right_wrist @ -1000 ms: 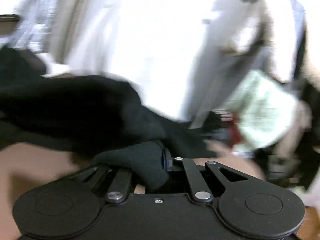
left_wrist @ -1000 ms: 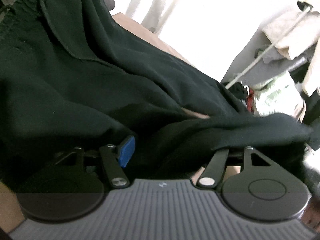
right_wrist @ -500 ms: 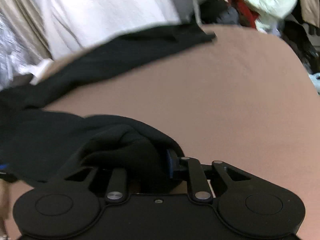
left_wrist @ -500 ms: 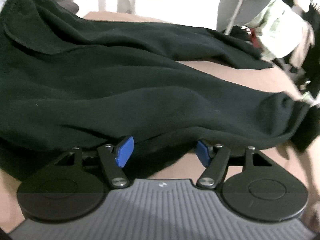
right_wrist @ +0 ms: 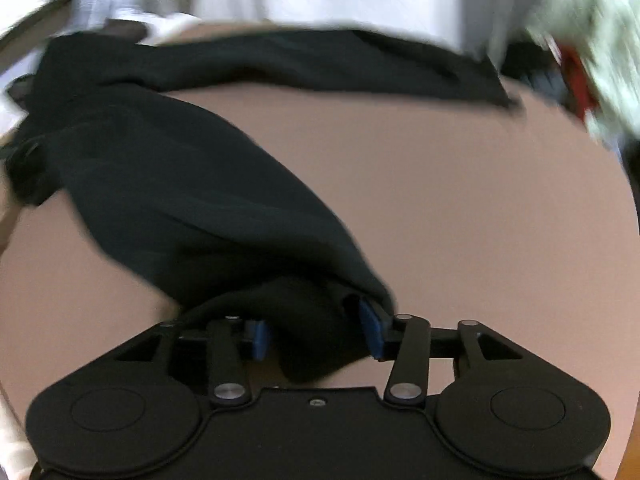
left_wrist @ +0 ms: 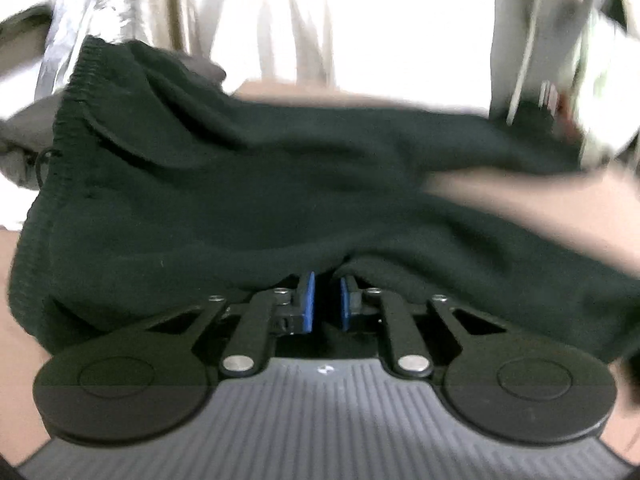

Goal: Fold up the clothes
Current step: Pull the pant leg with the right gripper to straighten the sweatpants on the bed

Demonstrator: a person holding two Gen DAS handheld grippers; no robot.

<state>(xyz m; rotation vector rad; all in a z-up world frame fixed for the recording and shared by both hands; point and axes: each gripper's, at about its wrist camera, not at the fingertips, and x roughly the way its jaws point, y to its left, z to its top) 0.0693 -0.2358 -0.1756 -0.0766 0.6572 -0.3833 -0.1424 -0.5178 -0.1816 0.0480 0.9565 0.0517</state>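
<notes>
Black trousers (left_wrist: 248, 184) with an elastic waistband at the left lie spread on a tan table (left_wrist: 532, 196). My left gripper (left_wrist: 327, 304) sits at the near edge of the cloth, its blue pads (left_wrist: 307, 300) close together with a narrow gap; the fabric drapes over the fingertips, so what lies between them is hidden. In the right wrist view the trousers (right_wrist: 168, 176) stretch left and back across the table (right_wrist: 460, 200). My right gripper (right_wrist: 316, 330) has its jaws apart, with a bunched leg end lying between the blue pads (right_wrist: 370, 330).
White curtains (left_wrist: 340, 20) hang behind the table. A pile of pale and red items (right_wrist: 580, 64) sits off the table's far right. A grey object (left_wrist: 16, 152) lies by the waistband at the far left.
My left gripper's jaws have closed from wide apart to nearly together at the cloth's edge. My right gripper's jaws have opened around the leg end. Both views are blurred by motion.
</notes>
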